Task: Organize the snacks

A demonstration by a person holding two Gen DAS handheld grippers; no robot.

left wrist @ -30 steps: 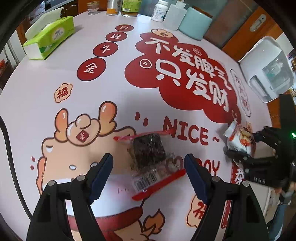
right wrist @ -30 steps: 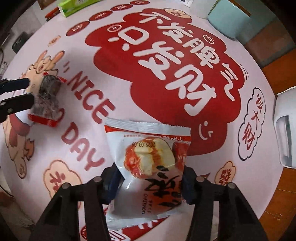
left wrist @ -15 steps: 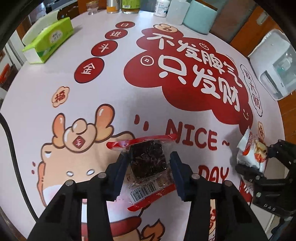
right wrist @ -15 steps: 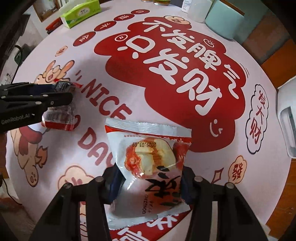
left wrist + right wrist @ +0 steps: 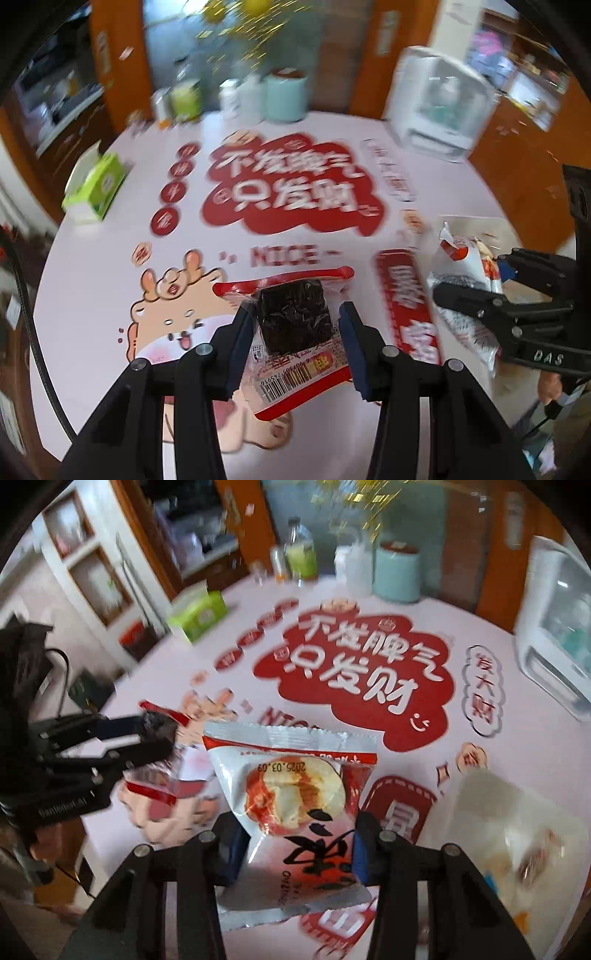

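Snacks ride aloft in both claws — our left gripper (image 5: 295, 332) clamps the dark packet (image 5: 293, 319), our right gripper (image 5: 295, 843), jaws closing, pinches the white packet (image 5: 291, 812); the clear tub (image 5: 517, 834) lies nearer the right.

The left gripper (image 5: 293, 332) fills the lower centre of the frame, its blue pads pressed on both sides of a clear snack packet (image 5: 291, 325) with red ends, a dark block inside and a barcode facing the camera. At the right edge, the right gripper (image 5: 476, 291), its jaws closing, holds a white snack bag (image 5: 458, 280). The round table (image 5: 92, 280) with its red printed cloth spreads behind. A green tissue box (image 5: 98, 188) sits at upper left, a white appliance (image 5: 439, 107) at upper right.
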